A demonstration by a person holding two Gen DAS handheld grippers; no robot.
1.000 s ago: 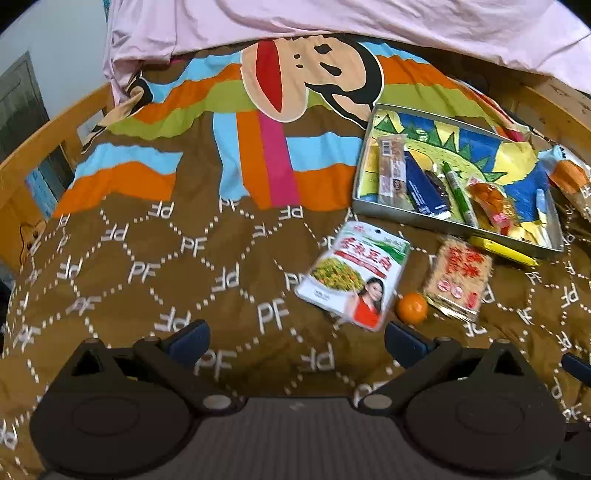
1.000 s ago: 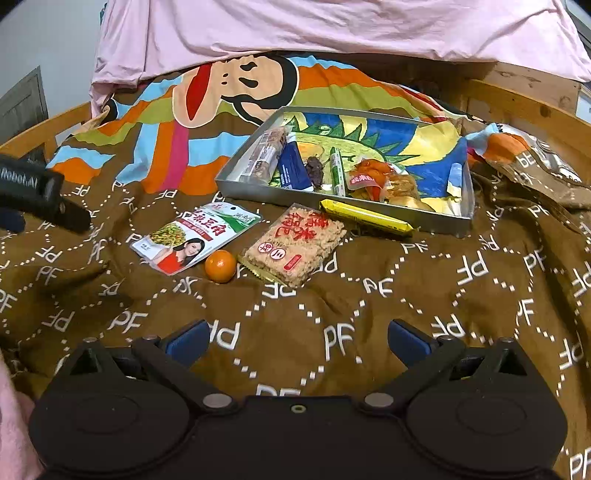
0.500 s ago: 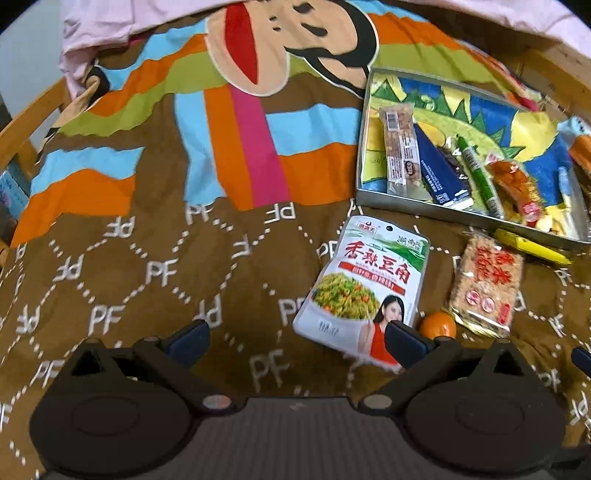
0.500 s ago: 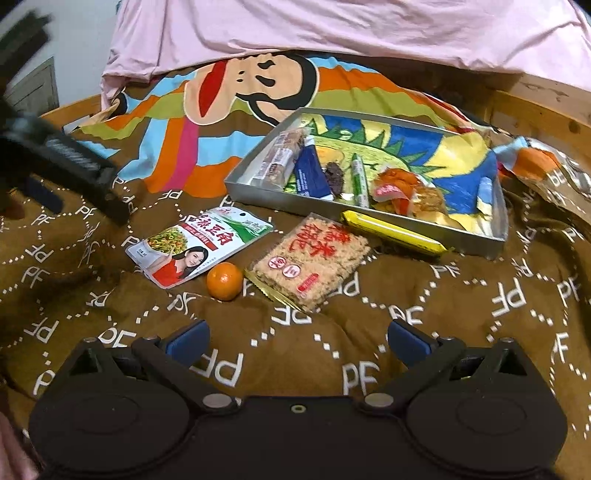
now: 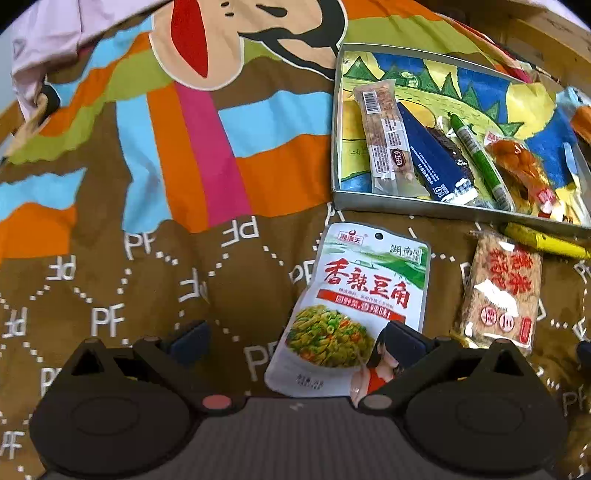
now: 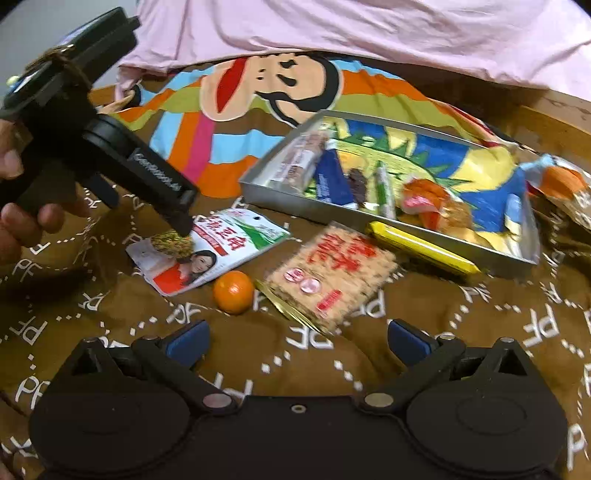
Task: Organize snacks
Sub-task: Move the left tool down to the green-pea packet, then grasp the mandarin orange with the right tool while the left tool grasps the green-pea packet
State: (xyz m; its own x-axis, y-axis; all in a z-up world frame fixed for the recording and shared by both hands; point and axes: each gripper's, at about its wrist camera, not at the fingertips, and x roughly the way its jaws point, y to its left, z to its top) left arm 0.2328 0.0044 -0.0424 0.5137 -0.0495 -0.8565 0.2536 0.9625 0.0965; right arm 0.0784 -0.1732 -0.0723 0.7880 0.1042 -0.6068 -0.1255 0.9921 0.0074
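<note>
A white snack pouch (image 5: 354, 306) (image 6: 218, 247) lies flat on the brown blanket. My left gripper (image 5: 295, 341) is open and low over it, the right finger overlapping the pouch's lower right corner. In the right wrist view one of its fingers (image 6: 173, 206) touches the pouch's near-left end. Beside the pouch lie a small orange (image 6: 233, 291), a rice cracker pack (image 6: 332, 273) (image 5: 502, 291) and a yellow bar (image 6: 421, 247) (image 5: 543, 242). Behind them, a metal tray (image 6: 295, 208) (image 5: 406, 205) holds several wrapped snacks. My right gripper (image 6: 297, 339) hovers open in front of the orange, holding nothing.
A pink sheet (image 6: 369, 29) covers the bed's far end. A wooden bed frame (image 6: 554, 118) runs behind and right of the tray. A crumpled snack bag (image 6: 565, 184) lies at the tray's right end. A hand (image 6: 22, 221) holds the left gripper at the left edge.
My left gripper has moved forward and down onto the white pouch. The right gripper has drawn a little nearer to the snacks. Both stay open.
</note>
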